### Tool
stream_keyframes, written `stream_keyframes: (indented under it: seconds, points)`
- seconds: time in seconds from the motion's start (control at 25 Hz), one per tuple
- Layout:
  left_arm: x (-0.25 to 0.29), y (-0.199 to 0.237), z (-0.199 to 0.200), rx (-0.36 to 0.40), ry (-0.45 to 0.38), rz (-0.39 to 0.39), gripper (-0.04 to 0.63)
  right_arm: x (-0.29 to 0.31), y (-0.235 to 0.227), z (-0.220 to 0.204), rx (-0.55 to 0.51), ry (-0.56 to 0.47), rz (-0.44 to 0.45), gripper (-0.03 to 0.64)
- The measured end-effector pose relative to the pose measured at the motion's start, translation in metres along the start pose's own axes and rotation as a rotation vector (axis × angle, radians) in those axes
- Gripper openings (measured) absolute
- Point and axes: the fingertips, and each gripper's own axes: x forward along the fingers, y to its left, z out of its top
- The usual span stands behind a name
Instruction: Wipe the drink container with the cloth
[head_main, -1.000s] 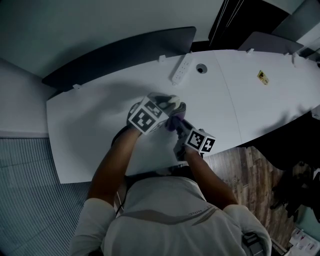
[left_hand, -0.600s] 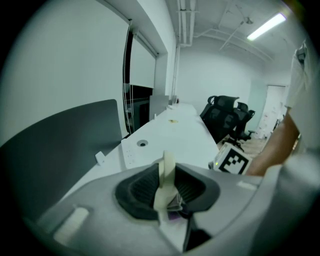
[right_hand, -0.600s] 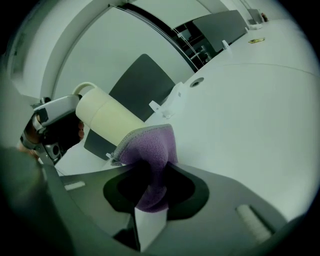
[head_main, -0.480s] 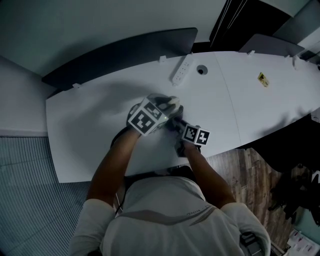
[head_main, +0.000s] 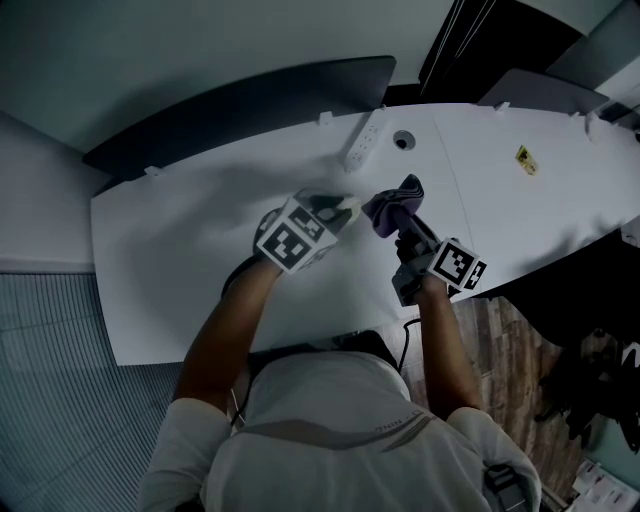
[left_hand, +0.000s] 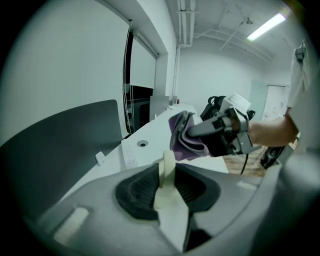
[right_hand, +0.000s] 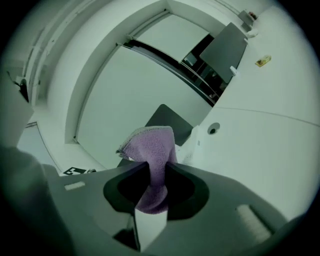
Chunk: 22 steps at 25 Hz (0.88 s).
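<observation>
Fuzzy purple cloth (right_hand: 150, 145) in right tool (right_hand: 155, 170); pale container (left_hand: 167, 159), left tool (left_hand: 168, 176)

In the head view the left gripper (head_main: 325, 212) and its marker cube (head_main: 293, 232) are covering nearly all of the drink container (head_main: 346, 207), the cloth (head_main: 392, 205) is hiding the jaw tips of the right gripper (head_main: 402, 222), and the yellow label (head_main: 525, 155) is appearing too small to read.
</observation>
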Motion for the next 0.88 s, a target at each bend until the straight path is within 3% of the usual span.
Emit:
stream_keyframes:
  seconds: [0.16, 0.4, 0.88]
  points:
    - [0.000, 0.000, 0.000, -0.002, -0.003, 0.003, 0.095, 0.014, 0.017, 0.005, -0.116, 0.120, 0.039, 0.098]
    - [0.000, 0.000, -0.001, -0.001, -0.004, 0.006, 0.095, 0.042, 0.019, -0.022, -0.263, 0.265, 0.007, 0.098]
    - [0.001, 0.000, 0.000, -0.010, -0.009, 0.011, 0.095, 0.077, -0.066, -0.081, -0.292, 0.442, -0.156, 0.097]
